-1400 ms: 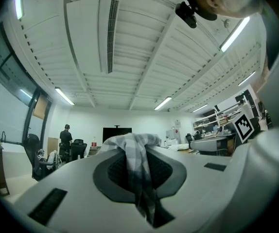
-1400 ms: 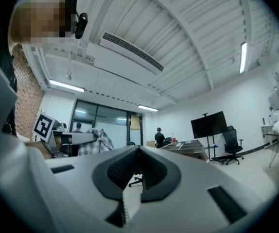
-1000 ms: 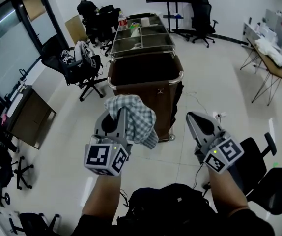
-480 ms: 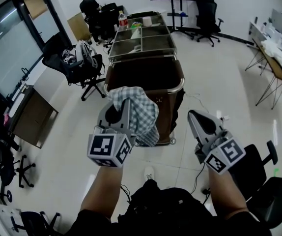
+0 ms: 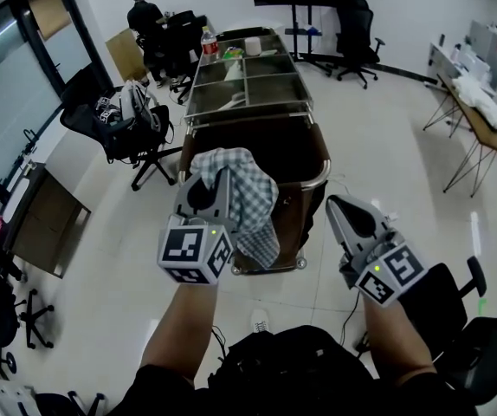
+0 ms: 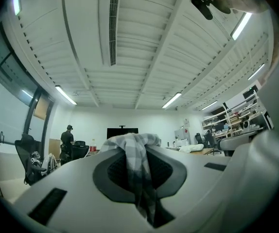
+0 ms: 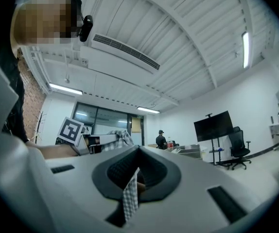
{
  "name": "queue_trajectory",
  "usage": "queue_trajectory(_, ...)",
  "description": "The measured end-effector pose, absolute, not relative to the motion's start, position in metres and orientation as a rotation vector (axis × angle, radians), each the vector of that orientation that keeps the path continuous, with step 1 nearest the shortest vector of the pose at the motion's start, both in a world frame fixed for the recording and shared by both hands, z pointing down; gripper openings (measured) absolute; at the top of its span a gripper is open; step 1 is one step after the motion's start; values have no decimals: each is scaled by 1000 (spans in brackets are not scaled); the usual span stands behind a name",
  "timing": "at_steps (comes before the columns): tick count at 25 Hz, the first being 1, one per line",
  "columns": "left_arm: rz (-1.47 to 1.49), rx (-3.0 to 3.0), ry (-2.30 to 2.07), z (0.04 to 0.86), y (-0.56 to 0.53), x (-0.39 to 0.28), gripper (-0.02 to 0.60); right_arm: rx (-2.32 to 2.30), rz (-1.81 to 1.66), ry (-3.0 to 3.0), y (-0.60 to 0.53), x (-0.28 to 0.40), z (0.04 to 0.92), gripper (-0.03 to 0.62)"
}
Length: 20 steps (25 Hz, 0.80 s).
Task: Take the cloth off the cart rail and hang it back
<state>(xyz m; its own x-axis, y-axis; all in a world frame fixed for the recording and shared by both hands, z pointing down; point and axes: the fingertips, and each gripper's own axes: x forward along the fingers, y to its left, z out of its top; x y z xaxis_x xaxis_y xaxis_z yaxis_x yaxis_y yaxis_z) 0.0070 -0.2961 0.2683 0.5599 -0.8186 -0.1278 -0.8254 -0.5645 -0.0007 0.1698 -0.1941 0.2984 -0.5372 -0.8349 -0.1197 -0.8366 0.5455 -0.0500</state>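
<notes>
A grey-and-white checked cloth (image 5: 250,199) hangs bunched from my left gripper (image 5: 217,182), which is shut on it. In the left gripper view the cloth (image 6: 138,152) drapes over the closed jaws of that gripper (image 6: 142,181). The cloth hangs above the near end of the brown cart, beside its chrome rail (image 5: 325,165). My right gripper (image 5: 335,206) is held to the right of the cloth, apart from it, jaws closed. A thin checked strip (image 7: 130,200) stands in the seam of its jaws (image 7: 137,178).
The cart's far half carries metal trays (image 5: 247,81) with a bottle and small items. Office chairs (image 5: 127,124) stand to the left, and a person (image 5: 143,16) is at the back. A folding table (image 5: 482,102) is on the right. A black bag (image 5: 283,362) lies at my feet.
The cart has come nearer and now sits under the cloth. Both grippers keep their places in view, the left still shut on the cloth.
</notes>
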Motion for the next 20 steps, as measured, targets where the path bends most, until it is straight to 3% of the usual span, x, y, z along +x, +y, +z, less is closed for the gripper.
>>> queue_trajectory(9,116,-2808,1263,286,-379,21,64,-1561,12,2608,-260,165,303,15)
queue_trajectory(18,-29,-2937,1237,329,-440,22,193,-1642,-25,2598,-300,159,314,15)
queue_trajectory(20,-163,-3002,1162,345,-447,29,248,-1650,-27,2601,-306,158,314,15)
